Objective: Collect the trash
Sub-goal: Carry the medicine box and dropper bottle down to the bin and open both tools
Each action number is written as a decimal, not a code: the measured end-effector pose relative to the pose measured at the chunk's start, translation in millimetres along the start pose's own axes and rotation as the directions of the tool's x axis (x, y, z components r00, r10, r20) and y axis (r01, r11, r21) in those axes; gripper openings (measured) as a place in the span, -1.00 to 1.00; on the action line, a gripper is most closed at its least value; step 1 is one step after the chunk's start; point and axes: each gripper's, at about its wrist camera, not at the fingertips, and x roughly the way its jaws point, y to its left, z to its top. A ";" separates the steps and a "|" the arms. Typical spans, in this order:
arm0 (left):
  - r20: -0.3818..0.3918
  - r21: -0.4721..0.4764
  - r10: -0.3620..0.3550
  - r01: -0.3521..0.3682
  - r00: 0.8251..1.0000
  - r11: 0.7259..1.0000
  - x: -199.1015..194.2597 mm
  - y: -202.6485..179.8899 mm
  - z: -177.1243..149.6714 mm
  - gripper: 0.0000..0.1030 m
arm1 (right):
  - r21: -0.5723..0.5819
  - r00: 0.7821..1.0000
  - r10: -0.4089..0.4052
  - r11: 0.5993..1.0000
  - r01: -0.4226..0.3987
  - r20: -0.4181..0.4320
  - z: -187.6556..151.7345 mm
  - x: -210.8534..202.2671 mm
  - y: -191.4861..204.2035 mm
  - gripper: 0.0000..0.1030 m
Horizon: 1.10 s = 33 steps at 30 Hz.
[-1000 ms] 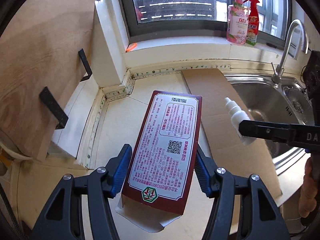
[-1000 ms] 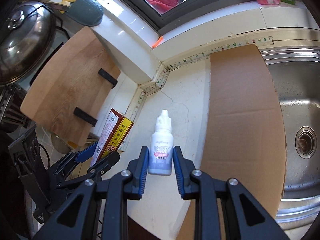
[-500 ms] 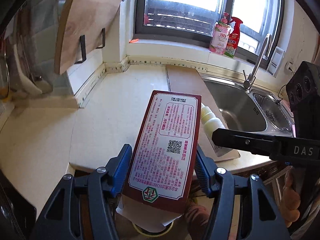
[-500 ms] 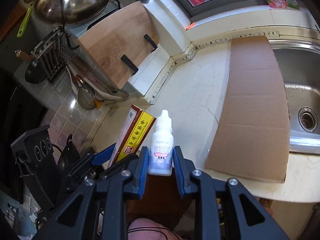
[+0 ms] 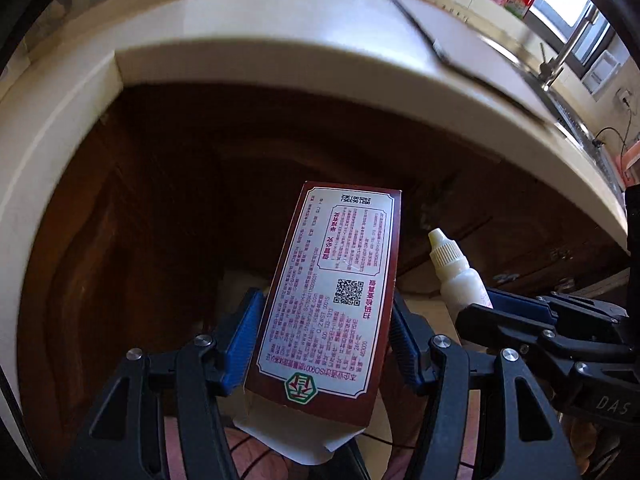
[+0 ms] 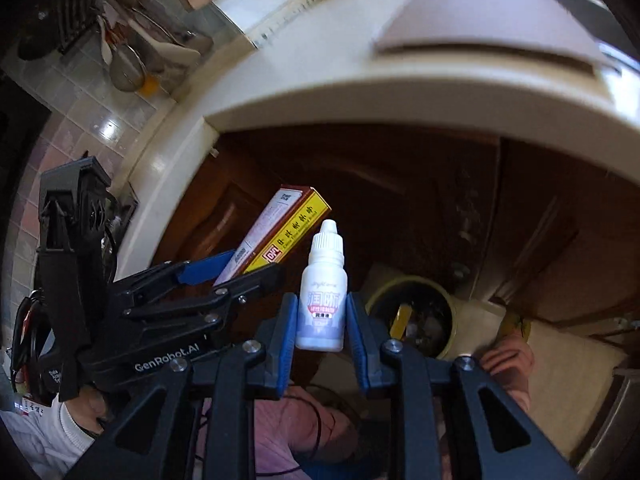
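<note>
desk (image 6: 400,92): its pale front edge arcs across the top of both views; both grippers are below and in front of that edge, facing the dark wooden cabinet doors (image 5: 132,240) under it. A flat sheet of cardboard (image 6: 480,16) lies on top, one end at the front edge.

floor (image 6: 560,344): pale, seen beyond the right gripper, below the cabinet fronts.

trash bin (image 6: 416,316): a round, yellowish-rimmed bin standing on the floor near the cabinet, mouth open upward, some rubbish already inside. In the right wrist view it lies just ahead of the right gripper and a little to its right.

left gripper (image 5: 324,340): closed on the red carton, one blue pad pressing each long side.

red carton (image 5: 332,300): held in the air, long axis running along the gripper's fingers and leaning away from the camera; a loose white flap hangs from its near end. In the right wrist view it sits to the left of the dropper bottle, so farther from the bin.

right gripper (image 6: 322,320): clamped on the lower half of the dropper bottle.

dropper bottle (image 6: 323,292): small, white, capped, held with the cap pointing away from the gripper; the bin's rim is just past it.

nearer hand: judged the right one, so the bottle looks the easier to drop first; the carton needs carrying across to the right.

risk: the carton's length may catch the bin's rim unless it goes in end first.
</note>
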 end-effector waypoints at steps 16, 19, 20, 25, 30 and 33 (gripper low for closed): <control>-0.321 -0.031 -0.008 -0.002 0.947 1.000 197.7 40.1 -69.6 0.14 | 0.147 0.962 -0.121 0.976 0.160 -0.244 -30.0 169.4 -107.5 -0.51; -0.344 -0.025 -0.002 -0.007 0.939 1.000 224.8 43.1 -77.6 0.14 | 0.155 0.951 -0.130 0.972 0.179 -0.280 -35.7 195.5 -118.8 -0.51; -0.358 -0.030 -0.007 -0.004 0.934 1.000 234.6 45.8 -79.8 0.14 | 0.149 0.947 -0.136 0.971 0.185 -0.291 -38.0 203.2 -121.1 -0.51; -0.400 -0.047 -0.021 0.003 0.916 0.999 267.1 55.1 -83.5 0.15 | 0.156 0.938 -0.140 0.968 0.197 -0.316 -38.1 237.2 -130.5 -0.50; -0.378 -0.085 -0.051 0.020 0.925 0.996 269.2 63.9 -78.5 0.22 | 0.197 0.938 -0.150 0.956 0.218 -0.312 -37.1 251.7 -138.7 -0.03; -0.378 -0.113 -0.048 0.005 0.925 0.994 272.0 69.6 -78.4 0.29 | 0.207 0.943 -0.146 0.955 0.214 -0.300 -38.2 251.9 -142.2 0.16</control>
